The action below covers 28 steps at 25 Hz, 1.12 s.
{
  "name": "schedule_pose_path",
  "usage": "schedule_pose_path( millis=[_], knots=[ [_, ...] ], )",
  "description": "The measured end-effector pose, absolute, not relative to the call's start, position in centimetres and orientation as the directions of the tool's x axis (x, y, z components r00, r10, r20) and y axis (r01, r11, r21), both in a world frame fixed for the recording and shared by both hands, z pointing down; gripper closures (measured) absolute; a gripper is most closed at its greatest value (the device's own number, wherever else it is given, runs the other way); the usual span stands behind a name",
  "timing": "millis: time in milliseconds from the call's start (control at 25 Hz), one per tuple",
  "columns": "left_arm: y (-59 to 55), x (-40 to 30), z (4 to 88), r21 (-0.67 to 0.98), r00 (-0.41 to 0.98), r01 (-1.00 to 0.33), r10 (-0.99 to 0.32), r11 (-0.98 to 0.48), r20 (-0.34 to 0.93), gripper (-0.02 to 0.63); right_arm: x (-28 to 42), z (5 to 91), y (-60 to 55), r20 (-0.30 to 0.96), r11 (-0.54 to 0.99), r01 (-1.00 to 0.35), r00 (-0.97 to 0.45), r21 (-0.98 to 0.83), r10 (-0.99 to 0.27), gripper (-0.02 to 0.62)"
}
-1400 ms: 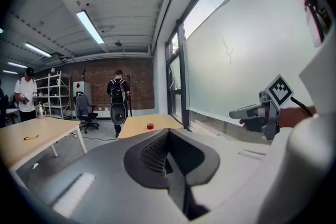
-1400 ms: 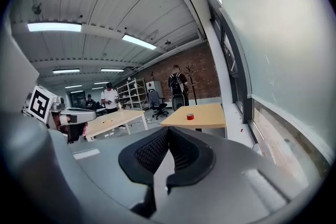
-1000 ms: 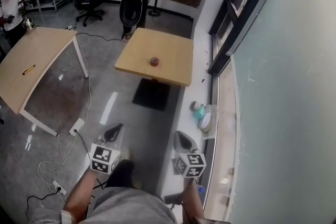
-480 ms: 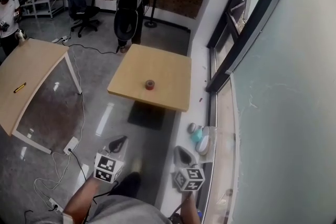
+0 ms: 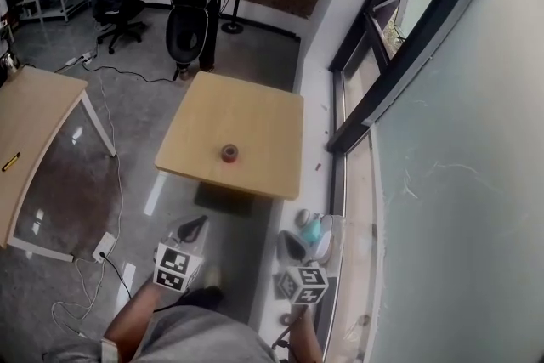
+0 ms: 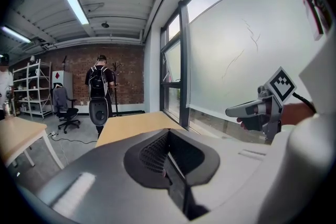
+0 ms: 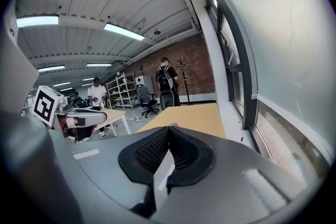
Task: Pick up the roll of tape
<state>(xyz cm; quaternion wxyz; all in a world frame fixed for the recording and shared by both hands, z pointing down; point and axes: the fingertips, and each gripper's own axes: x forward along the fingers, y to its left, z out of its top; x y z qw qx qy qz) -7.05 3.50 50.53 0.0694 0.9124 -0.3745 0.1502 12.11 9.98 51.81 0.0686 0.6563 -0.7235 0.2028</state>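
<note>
Distance explains the idle pose: the roll of tape (image 5: 229, 153) sits alone on the square wooden table (image 5: 255, 123), near its front edge and well apart from both tools. The left gripper (image 5: 194, 226) and right gripper (image 5: 291, 244) are carried low, pointing toward it, jaws pressed together on nothing. The roll looks small, reddish-brown and apparently lying flat, though it is too distant to be sure.

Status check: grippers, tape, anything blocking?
Left gripper shut, empty; right gripper shut, empty. Roll of tape on table, ahead, untouched. Nothing blocking.
</note>
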Motion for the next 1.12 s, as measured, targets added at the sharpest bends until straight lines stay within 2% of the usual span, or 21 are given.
schedule_pose_path(
  millis=[520, 880, 1120],
  knots=[
    [-7.0, -3.7, 52.9, 0.008, 0.696, -0.669, -0.622, -0.744, 0.358, 0.606, 15.1, 54.3, 0.7, 0.394, -0.007, -0.978, -0.078, -0.211, -0.916, 0.58],
    [-11.0, -3.1, 55.2, 0.039, 0.679, -0.693, -0.633, -0.72, 0.372, 0.606, 14.2, 55.3, -3.6, 0.456, 0.061, -0.981, -0.14, -0.185, -0.879, 0.58],
    [-13.9, -1.8, 57.3, 0.029, 0.668, -0.699, -0.638, -0.715, 0.383, 0.606, 15.2, 57.6, -7.7, 0.435, 0.076, -0.98, -0.15, -0.183, -0.888, 0.58]
  ],
)
